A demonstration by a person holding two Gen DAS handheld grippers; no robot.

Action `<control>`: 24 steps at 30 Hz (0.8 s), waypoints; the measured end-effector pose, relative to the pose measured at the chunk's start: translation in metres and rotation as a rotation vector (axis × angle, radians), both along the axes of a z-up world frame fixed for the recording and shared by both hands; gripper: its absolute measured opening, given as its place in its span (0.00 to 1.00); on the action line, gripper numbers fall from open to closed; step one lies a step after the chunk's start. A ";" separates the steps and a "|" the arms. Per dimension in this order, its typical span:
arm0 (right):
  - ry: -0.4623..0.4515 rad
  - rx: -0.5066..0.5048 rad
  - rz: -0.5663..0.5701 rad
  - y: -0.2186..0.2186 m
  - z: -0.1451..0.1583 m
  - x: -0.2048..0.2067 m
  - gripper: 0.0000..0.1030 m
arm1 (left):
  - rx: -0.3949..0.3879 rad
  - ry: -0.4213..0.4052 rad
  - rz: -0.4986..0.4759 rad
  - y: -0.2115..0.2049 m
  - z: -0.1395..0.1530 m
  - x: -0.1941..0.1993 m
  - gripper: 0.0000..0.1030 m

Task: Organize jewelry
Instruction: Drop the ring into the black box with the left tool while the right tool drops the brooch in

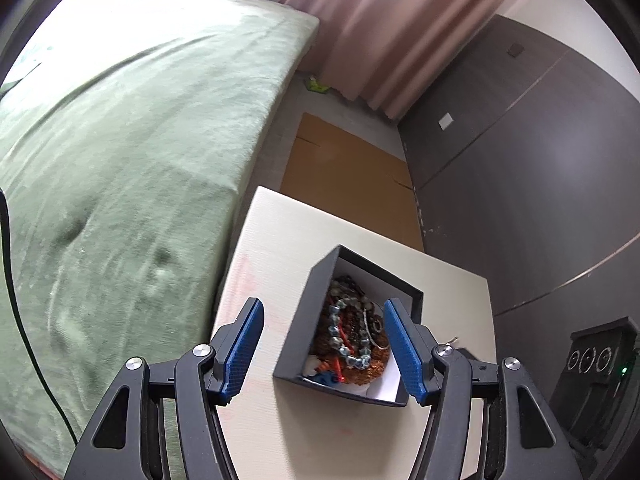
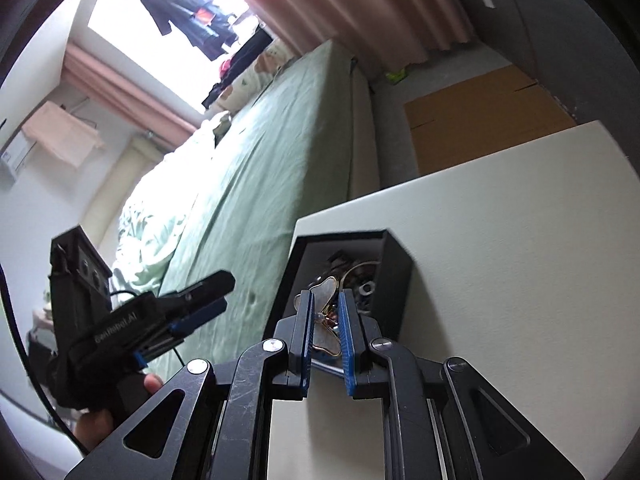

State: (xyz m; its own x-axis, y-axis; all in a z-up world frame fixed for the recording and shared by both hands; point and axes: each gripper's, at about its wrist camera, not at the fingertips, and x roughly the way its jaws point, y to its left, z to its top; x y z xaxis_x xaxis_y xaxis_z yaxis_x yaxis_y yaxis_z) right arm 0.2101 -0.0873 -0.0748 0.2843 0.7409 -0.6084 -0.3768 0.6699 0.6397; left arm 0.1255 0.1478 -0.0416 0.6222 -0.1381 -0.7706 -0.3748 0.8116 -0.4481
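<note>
Your left gripper (image 1: 324,344) has its blue pads spread wide with nothing pressed between them; in the left wrist view it hangs above the near side of the black jewelry box (image 1: 320,280). That box sits open on the white table (image 1: 448,300), close to the edge that faces the bed (image 1: 120,140), and it is heaped with beaded bracelets (image 1: 344,344), chains and other pieces. Your right gripper (image 2: 326,334) is clamped on a butterfly-shaped ornament (image 2: 326,292) with pale, gold-edged wings, holding it just at the near wall of the box; you cannot tell from the right wrist view whether it clears the pile beneath. In that same view your left hand (image 2: 96,420) grips its tool off to the left, over the bed side. A flat piece of cardboard (image 1: 344,168) lies on the floor beyond the table.
</note>
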 end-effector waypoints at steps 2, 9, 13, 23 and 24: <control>-0.015 -0.007 -0.001 0.005 0.000 0.000 0.14 | -0.007 0.000 0.007 0.003 0.000 -0.002 0.61; 0.000 -0.057 -0.007 0.012 -0.005 -0.002 0.46 | -0.010 -0.008 0.001 0.002 0.003 -0.006 0.61; -0.009 -0.062 -0.030 -0.004 0.000 -0.003 0.48 | -0.010 -0.008 0.003 0.001 0.005 -0.010 0.61; 0.000 -0.124 -0.102 -0.043 0.007 -0.018 0.49 | 0.030 -0.010 -0.025 -0.018 0.011 -0.022 0.61; -0.001 -0.128 -0.105 -0.046 0.008 -0.019 0.50 | 0.036 -0.012 -0.027 -0.020 0.012 -0.023 0.61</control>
